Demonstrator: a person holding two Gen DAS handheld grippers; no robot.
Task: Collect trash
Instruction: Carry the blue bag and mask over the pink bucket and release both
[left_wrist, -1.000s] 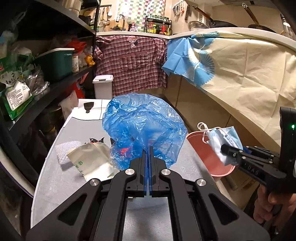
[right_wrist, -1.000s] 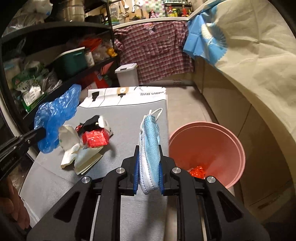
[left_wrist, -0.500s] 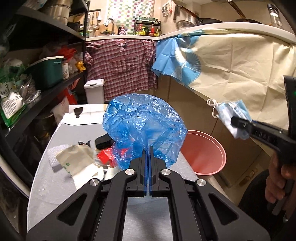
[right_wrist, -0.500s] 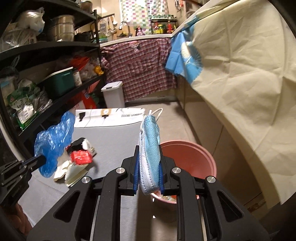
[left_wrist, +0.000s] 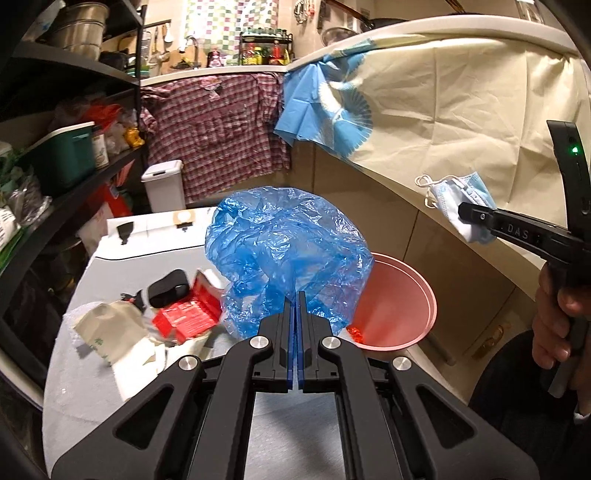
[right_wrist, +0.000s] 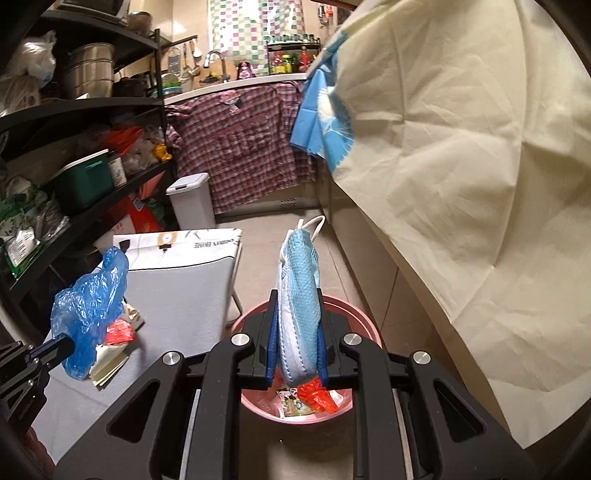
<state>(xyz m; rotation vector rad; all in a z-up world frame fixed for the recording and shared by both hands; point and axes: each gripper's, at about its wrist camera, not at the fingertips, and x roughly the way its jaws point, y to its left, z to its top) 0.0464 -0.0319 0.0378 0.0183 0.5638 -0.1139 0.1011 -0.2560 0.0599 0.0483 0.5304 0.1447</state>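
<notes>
left hand-held gripper (left_wrist: 296, 295) clamped on crumpled blue plastic bag (left_wrist: 286, 254) above desk (left_wrist: 92, 387); right hand-held gripper (right_wrist: 296, 295) pinching blue face mask (right_wrist: 298, 295) over pink bin (right_wrist: 364, 323), at 3 o'clock of desk.

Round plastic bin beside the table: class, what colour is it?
Pink, with red scraps inside. It shows best in the left wrist view.

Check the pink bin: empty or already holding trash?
Already holding trash. The pink bin has a red wrapper and a printed packet lying at its bottom.
</notes>
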